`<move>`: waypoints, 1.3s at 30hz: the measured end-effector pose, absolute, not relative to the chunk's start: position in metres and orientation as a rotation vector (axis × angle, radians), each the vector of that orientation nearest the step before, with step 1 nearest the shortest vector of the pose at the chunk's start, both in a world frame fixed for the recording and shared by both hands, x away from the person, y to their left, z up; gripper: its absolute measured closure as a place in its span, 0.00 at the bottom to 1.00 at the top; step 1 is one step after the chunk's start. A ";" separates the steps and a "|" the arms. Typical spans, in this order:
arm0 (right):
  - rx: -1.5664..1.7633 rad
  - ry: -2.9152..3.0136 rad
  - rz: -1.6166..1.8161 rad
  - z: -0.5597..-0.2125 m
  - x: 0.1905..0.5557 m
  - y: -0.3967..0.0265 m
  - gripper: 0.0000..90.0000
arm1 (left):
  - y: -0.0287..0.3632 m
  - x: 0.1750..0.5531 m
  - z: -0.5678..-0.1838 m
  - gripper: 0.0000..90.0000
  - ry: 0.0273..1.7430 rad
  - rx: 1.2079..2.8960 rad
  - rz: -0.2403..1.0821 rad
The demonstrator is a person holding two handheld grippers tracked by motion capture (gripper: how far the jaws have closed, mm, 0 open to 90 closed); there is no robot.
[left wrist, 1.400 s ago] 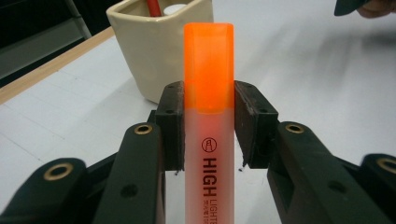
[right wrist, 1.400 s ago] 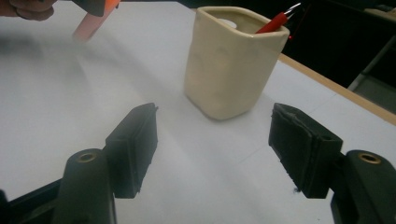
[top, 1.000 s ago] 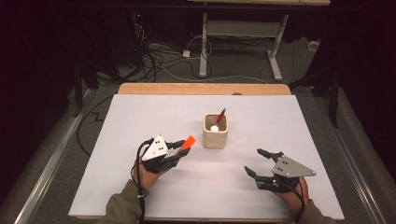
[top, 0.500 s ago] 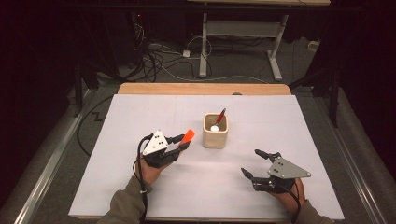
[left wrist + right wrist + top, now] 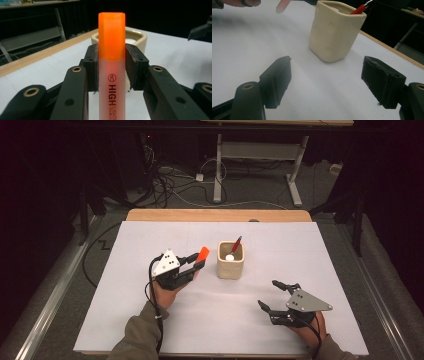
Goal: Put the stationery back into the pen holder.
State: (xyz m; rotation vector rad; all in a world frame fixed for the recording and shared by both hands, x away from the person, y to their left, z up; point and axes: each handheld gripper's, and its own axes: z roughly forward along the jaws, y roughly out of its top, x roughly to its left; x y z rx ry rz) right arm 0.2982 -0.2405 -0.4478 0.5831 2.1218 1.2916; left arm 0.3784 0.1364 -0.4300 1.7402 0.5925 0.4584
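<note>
1. Right claw (image 5: 274,296), lower right of the high view: jaws spread wide, nothing between them, resting low over the white counter (image 5: 125,320). In the right gripper view its two pads flank bare counter, with the cup well ahead.
2. Left claw (image 5: 197,265), left of centre in the high view: jaws closed on an orange highlighter (image 5: 111,62). The left gripper view shows both pads pressed against the barrel just below the cap, the cap end projecting beyond the fingertips.
3. The highlighter is raised off the counter, cap end pointing toward the cream cup (image 5: 230,260), just left of it and not yet above its rim.
4. The cup, at centre frame, already holds a red pen (image 5: 236,243) and a white object.
5. Judgement: carry-to-cup step in hand. Next move calls for bringing the highlighter over the opening, tipping it upright, then releasing.
</note>
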 end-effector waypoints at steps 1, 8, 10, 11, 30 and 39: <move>0.581 2.120 1.291 -0.448 0.298 -0.241 0.27 | 0.135 0.380 -0.429 0.72 0.591 1.735 0.460; 0.578 2.119 1.294 -0.447 0.298 -0.241 0.27 | 0.125 0.387 -0.416 0.72 0.574 1.696 0.467; 0.578 2.119 1.296 -0.447 0.298 -0.241 0.27 | 0.121 0.390 -0.412 0.72 0.564 1.684 0.464; 0.579 2.119 1.295 -0.447 0.298 -0.241 0.27 | 0.121 0.390 -0.412 0.72 0.564 1.684 0.464; 0.567 2.116 1.297 -0.447 0.298 -0.243 0.27 | 0.094 0.408 -0.391 0.72 0.503 1.632 0.448; 0.569 2.116 1.298 -0.447 0.298 -0.243 0.28 | 0.087 0.415 -0.388 0.72 0.492 1.624 0.441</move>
